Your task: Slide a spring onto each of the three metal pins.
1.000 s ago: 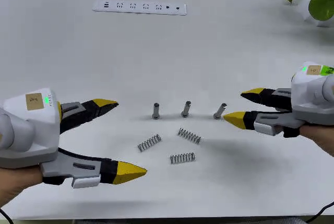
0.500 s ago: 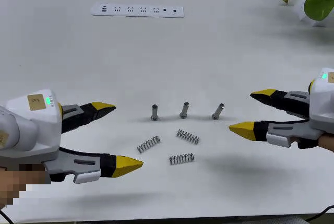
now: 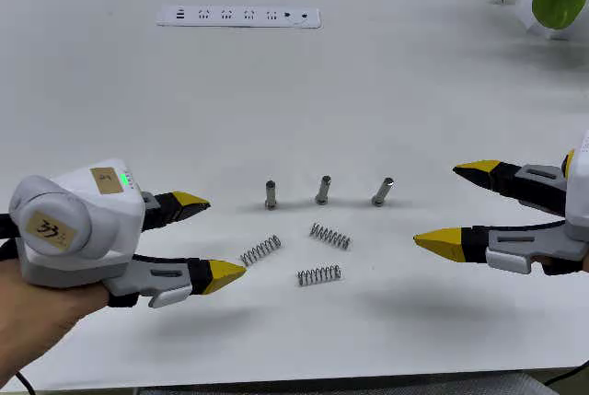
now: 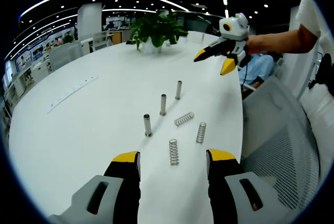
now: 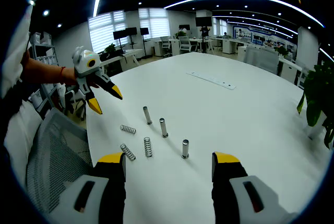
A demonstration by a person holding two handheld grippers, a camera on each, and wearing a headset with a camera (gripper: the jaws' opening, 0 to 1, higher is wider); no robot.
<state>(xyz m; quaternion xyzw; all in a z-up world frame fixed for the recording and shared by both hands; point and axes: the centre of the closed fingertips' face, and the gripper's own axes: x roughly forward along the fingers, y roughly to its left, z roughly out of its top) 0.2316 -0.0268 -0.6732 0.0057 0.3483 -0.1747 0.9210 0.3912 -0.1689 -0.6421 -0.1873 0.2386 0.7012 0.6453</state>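
Both released, left claw (image 3: 225, 237) and right claw (image 3: 435, 205) flank bare pins (image 3: 323, 190) and springs (image 3: 331, 237).

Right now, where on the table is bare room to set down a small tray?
The widest bare patch of table lies between the power strip and the three pins. A narrower strip is free between the springs and the near edge. The middle is crowded: pins and springs sit between the left tongs and right tongs.
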